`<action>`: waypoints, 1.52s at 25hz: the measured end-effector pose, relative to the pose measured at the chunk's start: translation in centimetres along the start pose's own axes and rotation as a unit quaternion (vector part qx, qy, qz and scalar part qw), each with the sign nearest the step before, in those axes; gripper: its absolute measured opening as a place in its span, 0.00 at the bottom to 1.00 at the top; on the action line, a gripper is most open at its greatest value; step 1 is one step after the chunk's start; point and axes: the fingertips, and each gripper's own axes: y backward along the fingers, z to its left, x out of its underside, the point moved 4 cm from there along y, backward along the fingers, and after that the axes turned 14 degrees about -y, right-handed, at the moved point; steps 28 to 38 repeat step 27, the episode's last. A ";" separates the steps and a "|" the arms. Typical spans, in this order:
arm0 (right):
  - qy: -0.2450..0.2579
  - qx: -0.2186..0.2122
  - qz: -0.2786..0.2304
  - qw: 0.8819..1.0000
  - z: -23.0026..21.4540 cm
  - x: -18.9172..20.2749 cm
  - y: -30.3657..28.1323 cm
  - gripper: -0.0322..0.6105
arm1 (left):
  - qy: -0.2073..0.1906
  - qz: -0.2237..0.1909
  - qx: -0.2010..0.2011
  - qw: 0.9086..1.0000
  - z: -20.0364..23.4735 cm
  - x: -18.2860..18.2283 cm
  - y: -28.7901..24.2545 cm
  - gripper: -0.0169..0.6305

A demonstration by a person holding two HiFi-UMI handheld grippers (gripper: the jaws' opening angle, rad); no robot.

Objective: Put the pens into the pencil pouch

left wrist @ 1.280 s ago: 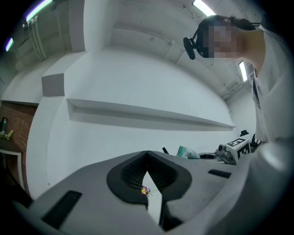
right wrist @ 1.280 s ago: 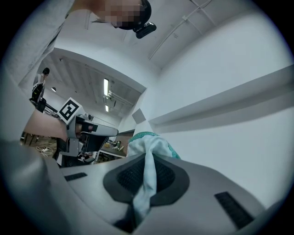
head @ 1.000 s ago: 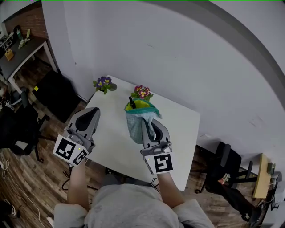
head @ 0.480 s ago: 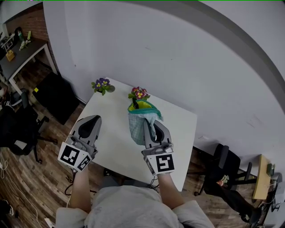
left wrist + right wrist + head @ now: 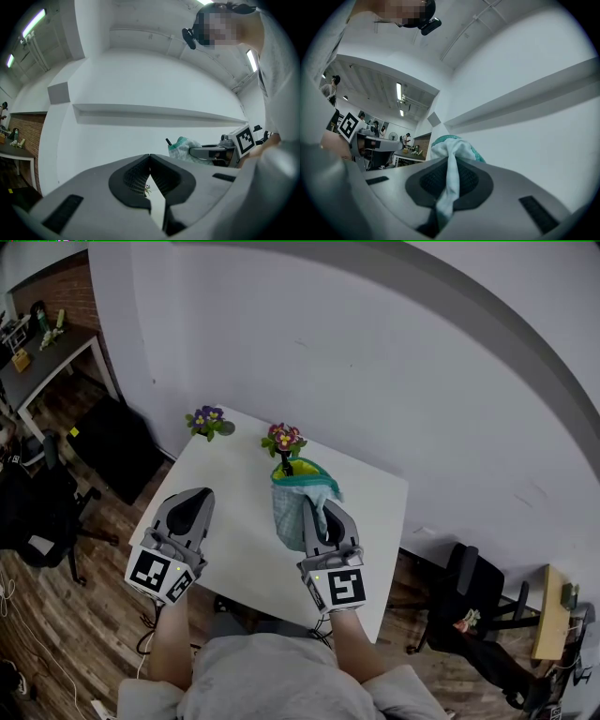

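A pale blue-green pencil pouch (image 5: 289, 504) stands upright over the white table (image 5: 239, 549), its teal-rimmed mouth facing up. The tip of a black pen (image 5: 286, 466) pokes out of the mouth. My right gripper (image 5: 313, 510) is shut on a fold of the pouch's cloth (image 5: 451, 154) at its near side. To the left, over the table, my left gripper (image 5: 194, 504) is shut with nothing between its fingers. From the left gripper view the pouch (image 5: 183, 147) and pen tip (image 5: 168, 140) show to the right, beyond my left gripper (image 5: 150, 157).
Two small potted flowers stand at the table's far edge, one purple (image 5: 205, 419) and one pink (image 5: 283, 437) just behind the pouch. A grey wall rises right behind the table. Black chairs (image 5: 473, 587) and a side desk (image 5: 37, 352) stand around on the wooden floor.
Both grippers have drawn back a little toward the table's near edge, and the pouch has come along in the right one. The jaws stand as before.
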 end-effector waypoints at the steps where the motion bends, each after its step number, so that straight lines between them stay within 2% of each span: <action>1: 0.000 0.001 0.001 1.000 0.1 0.1 0.0 0.10 | 0.000 0.000 -0.001 1.000 0.1 0.0 0.0 0.06; 10: -0.003 0.006 0.001 1.000 -1.1 0.0 0.6 0.10 | 0.005 0.007 -0.003 1.000 -0.6 0.1 -1.1 0.06; 23: 0.003 0.000 -0.001 1.000 -1.2 0.1 0.3 0.10 | -0.010 0.026 0.004 1.000 -1.1 0.7 -2.0 0.06; 38: 0.003 -0.001 -0.003 1.000 -1.3 0.1 0.2 0.10 | -0.016 0.025 0.006 1.000 -1.1 0.8 -2.2 0.06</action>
